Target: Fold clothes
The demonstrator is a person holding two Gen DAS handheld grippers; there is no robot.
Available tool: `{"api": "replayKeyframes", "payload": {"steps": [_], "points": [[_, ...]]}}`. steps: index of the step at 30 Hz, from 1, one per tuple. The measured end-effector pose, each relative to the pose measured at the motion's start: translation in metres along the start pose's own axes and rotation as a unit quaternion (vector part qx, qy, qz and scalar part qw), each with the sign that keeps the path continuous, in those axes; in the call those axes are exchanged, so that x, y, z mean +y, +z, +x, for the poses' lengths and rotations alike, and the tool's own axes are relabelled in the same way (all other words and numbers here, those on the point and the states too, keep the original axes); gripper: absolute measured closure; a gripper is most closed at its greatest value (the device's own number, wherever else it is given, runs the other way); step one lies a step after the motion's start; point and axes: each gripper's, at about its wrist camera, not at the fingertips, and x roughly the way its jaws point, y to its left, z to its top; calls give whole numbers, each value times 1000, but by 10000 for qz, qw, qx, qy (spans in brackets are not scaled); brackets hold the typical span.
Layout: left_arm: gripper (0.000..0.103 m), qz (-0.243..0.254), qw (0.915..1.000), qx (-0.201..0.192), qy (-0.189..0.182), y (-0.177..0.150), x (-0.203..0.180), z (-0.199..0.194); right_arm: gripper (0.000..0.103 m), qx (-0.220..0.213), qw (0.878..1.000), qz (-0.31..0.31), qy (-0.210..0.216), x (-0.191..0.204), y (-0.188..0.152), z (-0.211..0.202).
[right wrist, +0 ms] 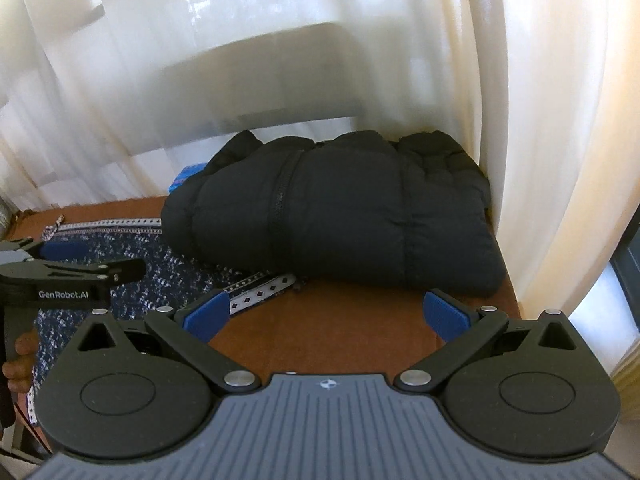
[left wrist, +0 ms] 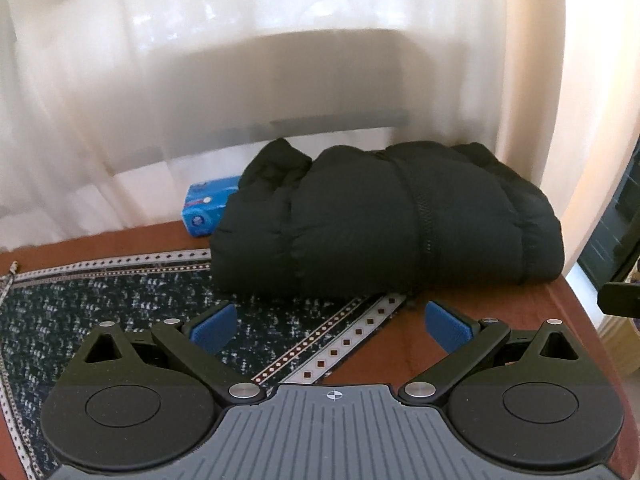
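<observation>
Black puffer jacket (left wrist: 384,220) lies folded into a bundle at the far right corner of the brown table (left wrist: 520,320), up against the white curtain (left wrist: 120,100); zipper faces up (runs front to back across the bundle); its near left edge overlaps the patterned runner (left wrist: 100,304); blue tissue pack (left wrist: 206,210) sits touching its far left side. Left gripper (left wrist: 330,326) is spread wide, empty, just short of the jacket's near edge; right gripper (right wrist: 326,316) likewise splayed, empty, above bare table near the jacket; a hand (right wrist: 18,360) holds the left tool's handle.
</observation>
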Motion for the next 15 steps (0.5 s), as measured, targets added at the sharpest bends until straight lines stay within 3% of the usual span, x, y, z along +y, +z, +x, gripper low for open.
{"api": "replayKeyframes", "payload": {"steps": [15], "points": [[0,-13,9991,330,-249,1,-11,10,0,217,9996,20,-169,-7,-5,3]]}}
